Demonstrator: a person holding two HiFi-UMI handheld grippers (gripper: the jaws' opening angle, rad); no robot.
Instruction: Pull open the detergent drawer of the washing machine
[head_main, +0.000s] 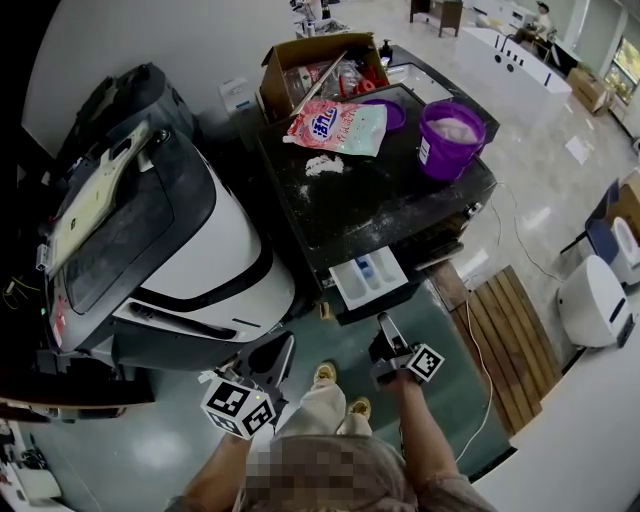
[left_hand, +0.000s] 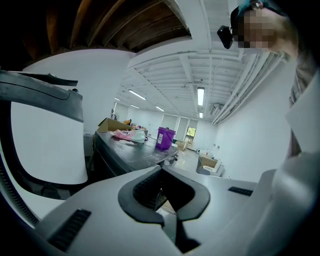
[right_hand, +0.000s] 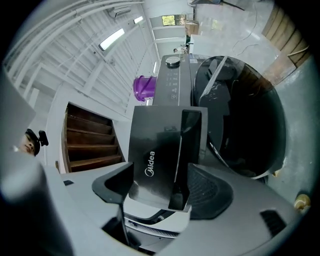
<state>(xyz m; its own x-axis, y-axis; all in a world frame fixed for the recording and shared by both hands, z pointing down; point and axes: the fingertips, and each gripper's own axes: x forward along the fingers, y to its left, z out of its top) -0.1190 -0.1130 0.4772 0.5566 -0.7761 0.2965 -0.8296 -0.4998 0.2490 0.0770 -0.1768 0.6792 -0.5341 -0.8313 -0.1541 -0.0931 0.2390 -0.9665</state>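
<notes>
Both fingers of our right gripper (right_hand: 161, 180) stand apart astride the glossy black-fronted detergent drawer (right_hand: 155, 145), so tugging now, we risk slipping off; our left gripper (left_hand: 161, 187) keeps its fingers together.

The detergent drawer (head_main: 368, 278) is standing pulled out from the dark washing machine (head_main: 380, 200) at the frame's centre, its white tray showing. The right tongs (head_main: 386, 335) are hovering just below its front, and the left tongs (head_main: 280, 358) are pointing upward further left. A purple bucket (head_main: 450, 140) and a pink bag (head_main: 337, 128) are sitting on the machine's top.
</notes>
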